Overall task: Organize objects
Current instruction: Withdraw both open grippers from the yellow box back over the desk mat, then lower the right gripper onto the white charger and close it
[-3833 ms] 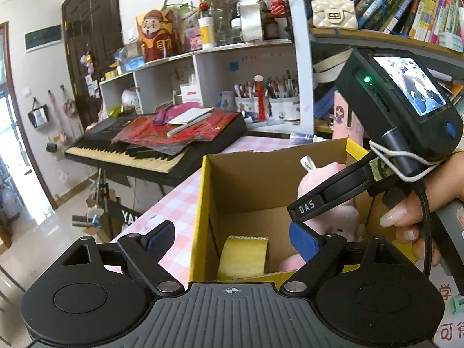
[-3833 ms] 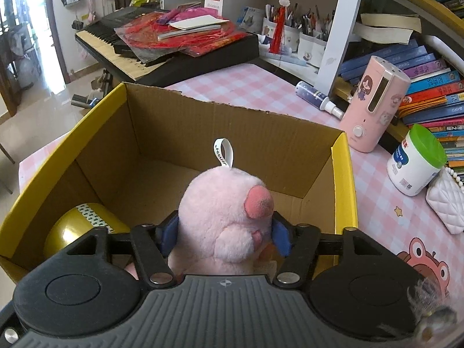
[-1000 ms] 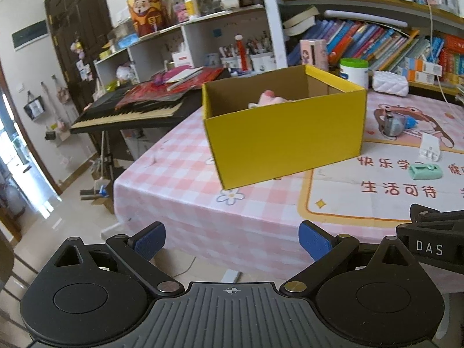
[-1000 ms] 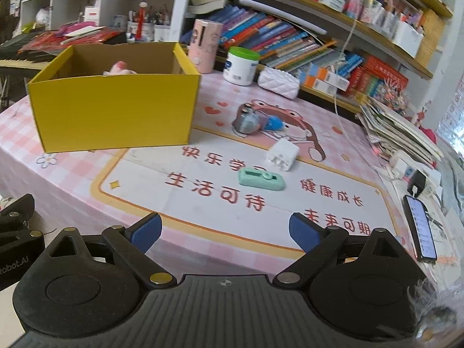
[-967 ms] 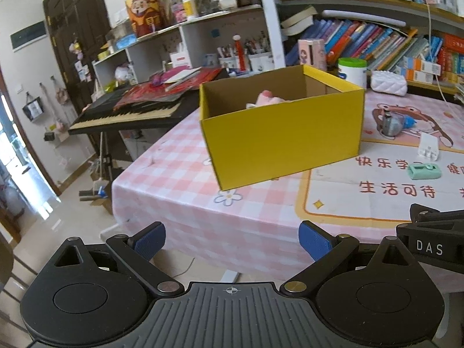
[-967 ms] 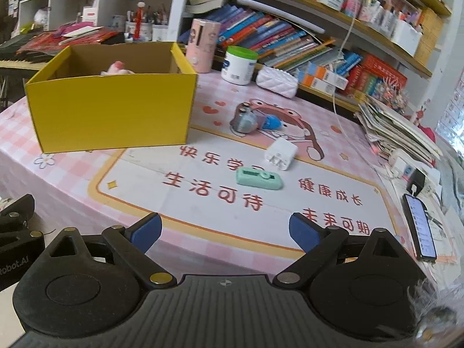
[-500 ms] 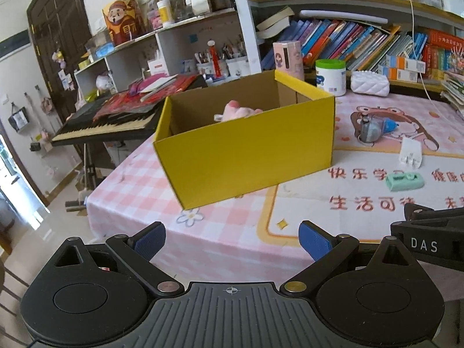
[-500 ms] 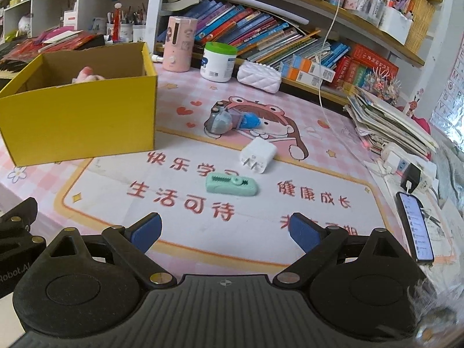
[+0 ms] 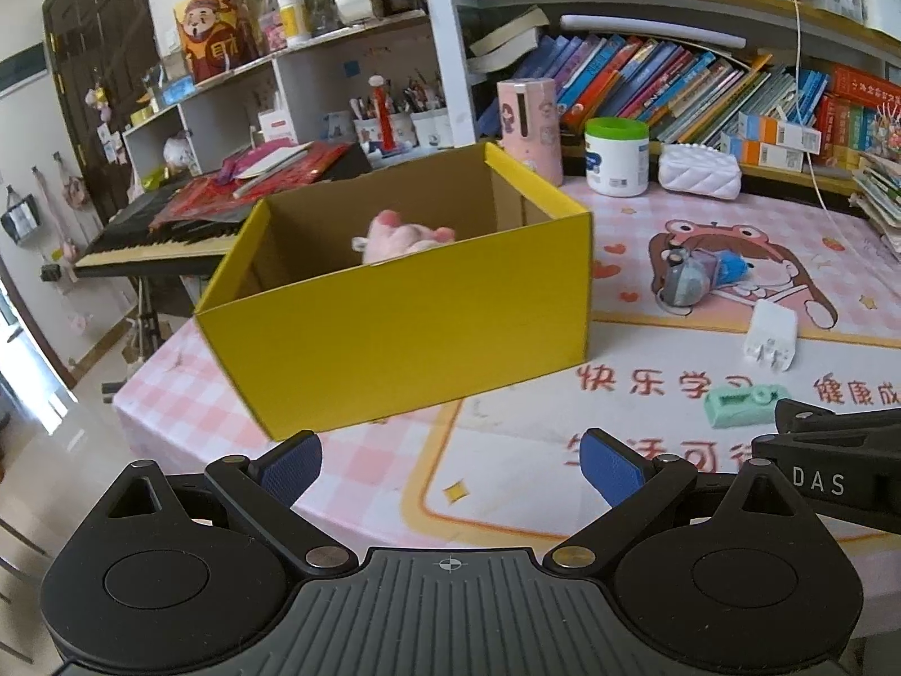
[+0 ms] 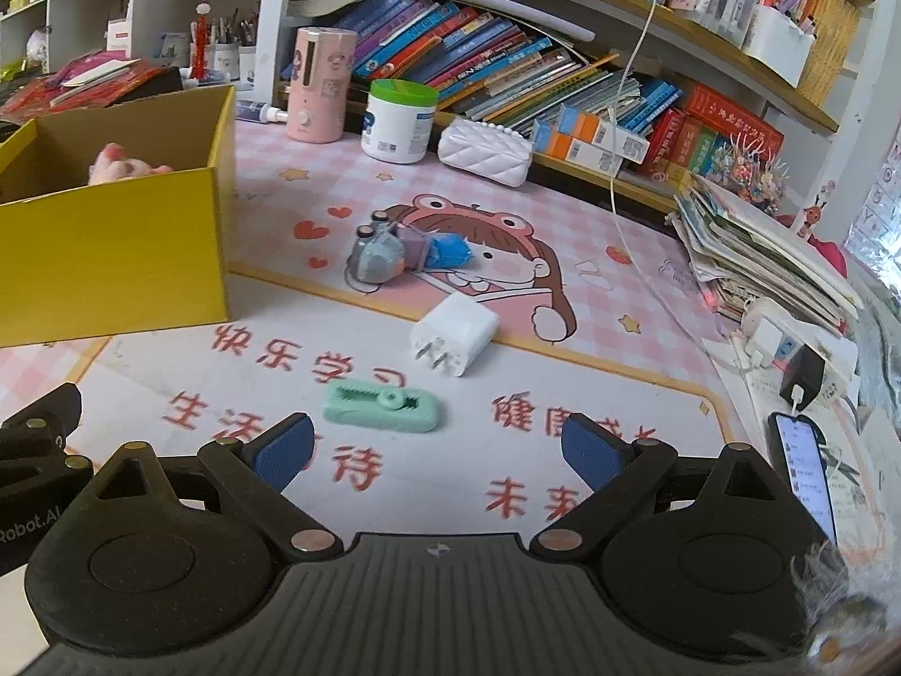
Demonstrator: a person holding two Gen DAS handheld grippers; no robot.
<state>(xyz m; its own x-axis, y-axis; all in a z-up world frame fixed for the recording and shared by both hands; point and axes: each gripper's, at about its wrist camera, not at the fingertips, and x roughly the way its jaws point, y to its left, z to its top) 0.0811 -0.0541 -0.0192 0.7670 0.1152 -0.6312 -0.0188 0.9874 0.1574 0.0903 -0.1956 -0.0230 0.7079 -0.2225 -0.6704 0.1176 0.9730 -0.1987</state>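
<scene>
Right gripper (image 10: 436, 448): my jaws apart, nothing between them.
Left gripper (image 9: 450, 459): apart too, empty.
Mint-green plastic clip (image 10: 382, 407): twelve o'clock, just beyond my right fingertips.
White wall charger (image 10: 453, 338): one o'clock.
Yellow cardboard box (image 10: 112, 259): ten o'clock, pink plush toy (image 10: 121, 164) inside.

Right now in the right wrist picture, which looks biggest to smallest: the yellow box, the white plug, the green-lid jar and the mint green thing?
1. yellow box, easily the biggest.
2. green-lid jar.
3 and 4. mint green thing and white plug look about alike; the mint one lies nearer the camera, so I won't rank them.
</scene>
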